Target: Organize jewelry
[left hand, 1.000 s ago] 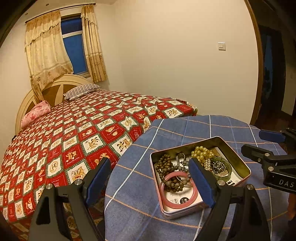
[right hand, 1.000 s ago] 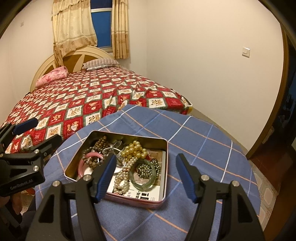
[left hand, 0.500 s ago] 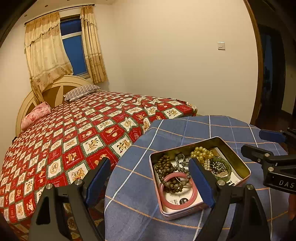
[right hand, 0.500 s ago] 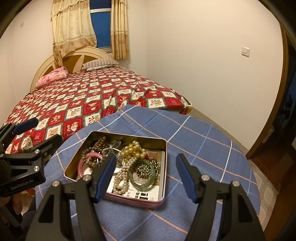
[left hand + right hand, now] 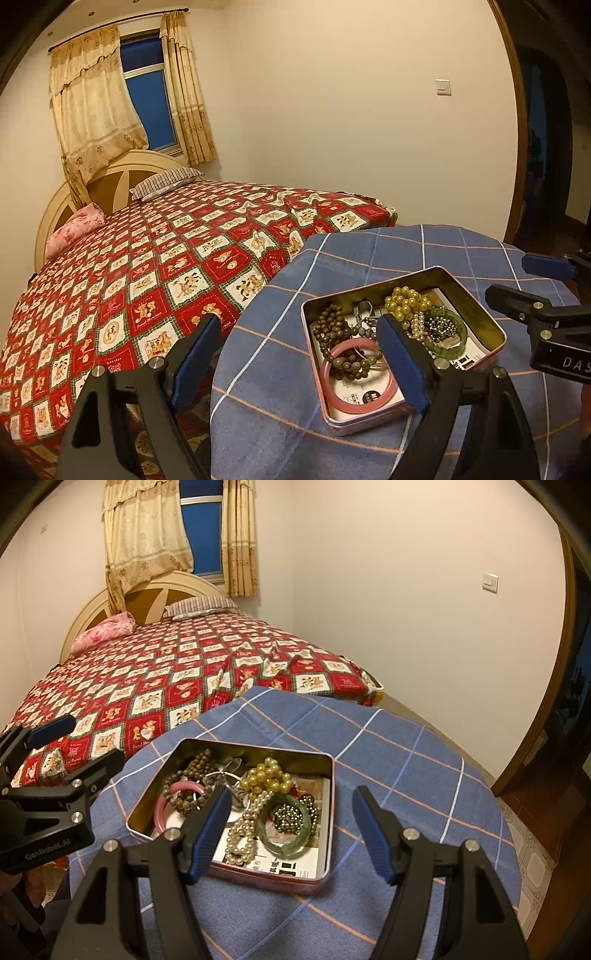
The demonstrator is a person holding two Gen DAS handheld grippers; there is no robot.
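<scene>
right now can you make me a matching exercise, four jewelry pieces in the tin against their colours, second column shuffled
Things:
1. bangle by the tin's left wall
2. bangle lying on the printed card
3. big round-bead bracelet
4. small-bead strand

Colours:
A. white pearl
B. pink
C. gold
D. green

Pairs: 1-B, 2-D, 3-C, 4-A

A round table (image 5: 424,775) is covered by a blue cloth (image 5: 280,369) with white and orange check lines, which hangs over its edge. One thing lies directly on the cloth: an open rectangular tin (image 5: 328,797), gold inside and pink outside, set toward the table's near edge and left of its middle in the right wrist view. The rest of the cloth is bare. Behind the table's far edge stands a bed (image 5: 147,280) with a red patterned cover.
</scene>
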